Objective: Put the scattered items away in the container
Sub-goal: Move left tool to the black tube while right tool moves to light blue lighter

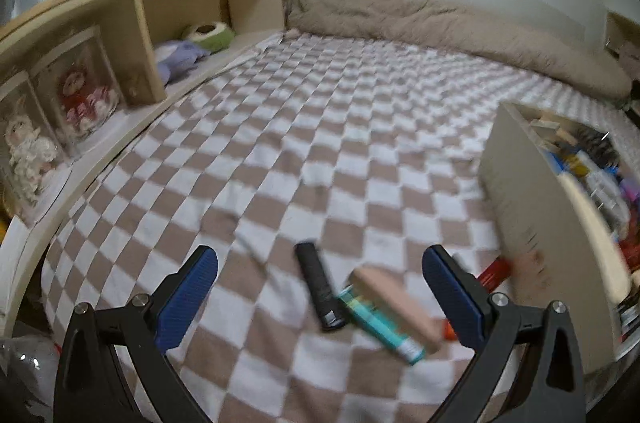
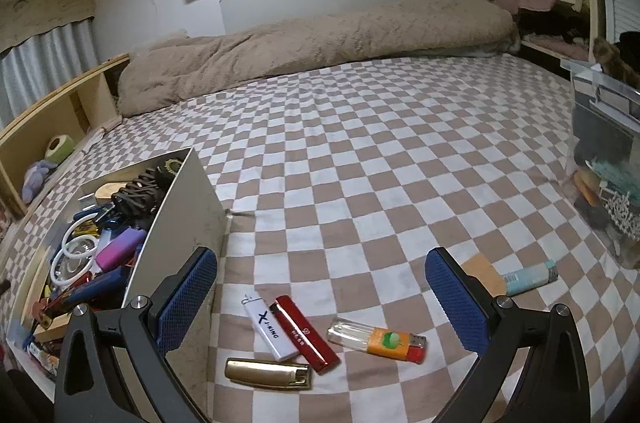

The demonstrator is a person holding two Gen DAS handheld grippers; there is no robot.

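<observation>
in the left wrist view, the wooden shelf (image 1: 132,11) runs along the left edge of the bed, with boxed dolls (image 1: 80,91) in one compartment and soft toys (image 1: 192,47) in the next. the checked blanket (image 1: 280,127) covers the bed, and a beige duvet (image 1: 440,23) is bunched along the far wall. the left gripper (image 1: 320,299) hangs low over the blanket with its blue pads spread wide and nothing between them. in that gap lie a black lighter (image 1: 320,287), a teal lighter (image 1: 380,327) and a tan flat piece (image 1: 396,303) resting across the teal one; all are blurred. a red item (image 1: 494,271) shows just past the right finger. further right stands the container (image 1: 532,223), a pale open box already full of mixed small things.

in the right wrist view, the same container (image 2: 188,199) sits at the left, crowded with lighters, white rings and a dark bundle. the right gripper (image 2: 320,299) is also wide apart and empty, above a cluster on the blanket: a gold lighter (image 2: 268,373) lying crosswise, a white lighter (image 2: 268,327) printed with black letters, a glossy red lighter (image 2: 306,335) touching its side, and a clear lighter (image 2: 376,339) with an orange band and red end. beyond the right finger lies a pale blue lighter (image 2: 530,277), and a clear plastic bin (image 2: 604,159) of odds and ends stands at the far right.
</observation>
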